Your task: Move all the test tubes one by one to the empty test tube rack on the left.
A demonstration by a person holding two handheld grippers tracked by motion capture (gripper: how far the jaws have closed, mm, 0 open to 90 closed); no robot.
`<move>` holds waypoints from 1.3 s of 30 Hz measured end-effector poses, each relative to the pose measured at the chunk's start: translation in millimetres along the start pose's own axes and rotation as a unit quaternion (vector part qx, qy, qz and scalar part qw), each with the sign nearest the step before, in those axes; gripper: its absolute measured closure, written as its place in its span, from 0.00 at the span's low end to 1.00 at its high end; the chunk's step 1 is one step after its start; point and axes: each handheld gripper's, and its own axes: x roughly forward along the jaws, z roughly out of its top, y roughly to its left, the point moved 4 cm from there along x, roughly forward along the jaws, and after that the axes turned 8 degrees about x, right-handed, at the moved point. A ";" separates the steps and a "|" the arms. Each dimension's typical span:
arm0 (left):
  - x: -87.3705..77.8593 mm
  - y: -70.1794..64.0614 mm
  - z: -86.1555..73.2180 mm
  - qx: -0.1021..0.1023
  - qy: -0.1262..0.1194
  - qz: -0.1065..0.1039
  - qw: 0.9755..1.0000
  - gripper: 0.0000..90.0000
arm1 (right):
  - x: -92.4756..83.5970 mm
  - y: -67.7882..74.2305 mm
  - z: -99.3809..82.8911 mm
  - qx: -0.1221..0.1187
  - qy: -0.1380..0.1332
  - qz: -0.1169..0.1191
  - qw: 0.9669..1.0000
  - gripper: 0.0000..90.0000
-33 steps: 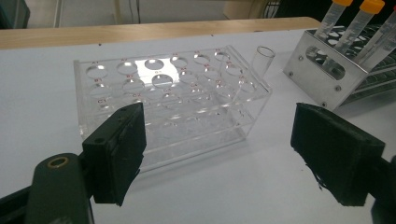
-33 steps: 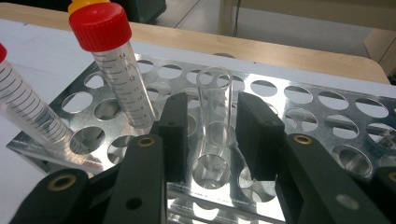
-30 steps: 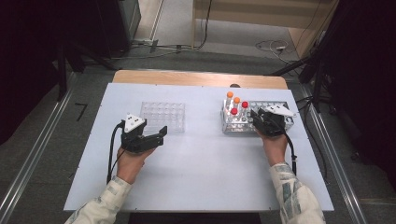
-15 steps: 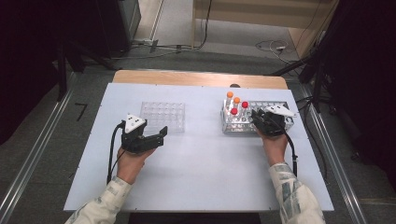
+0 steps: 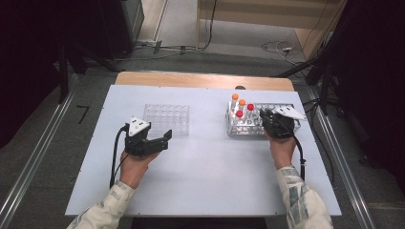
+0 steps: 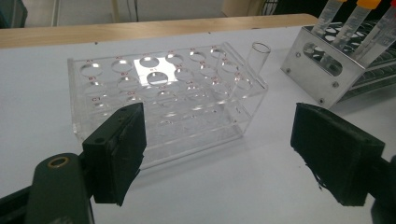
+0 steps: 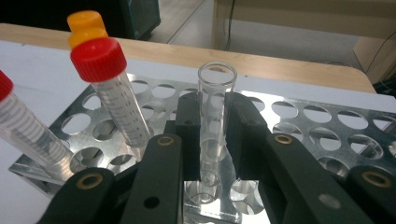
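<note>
Table (image 5: pixel 200 181) white, grey floor | left hand-held gripper (image 5: pixel 160 142) agape | right hand-held gripper (image 7: pixel 212 135) clamps glass tube (image 7: pixel 215 116)

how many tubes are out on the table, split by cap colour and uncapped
Orange-capped tubes: 2
Red-capped tubes: 2
Uncapped clear tubes: 2, one in the clear plastic rack, one clamped in the right gripper over the metal rack
Total: 6
</note>
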 end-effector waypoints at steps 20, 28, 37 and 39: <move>-0.3 -1.1 0.3 -0.002 -0.001 -0.004 1.000 0.21 | -27.9 4.0 23.7 0.000 -0.035 0.009 0.999 0.82; -1.7 -0.2 1.0 -0.003 -0.003 -0.004 1.000 0.21 | -48.6 11.4 27.3 -0.001 -0.034 0.036 0.999 0.82; -4.9 -0.2 3.5 -0.004 -0.009 -0.003 1.000 0.21 | -66.4 28.9 14.2 -0.011 -0.011 0.079 0.997 0.82; -5.3 -0.4 3.8 -0.004 -0.010 -0.004 1.000 0.21 | -68.2 34.0 9.4 -0.017 -0.004 0.086 0.996 0.82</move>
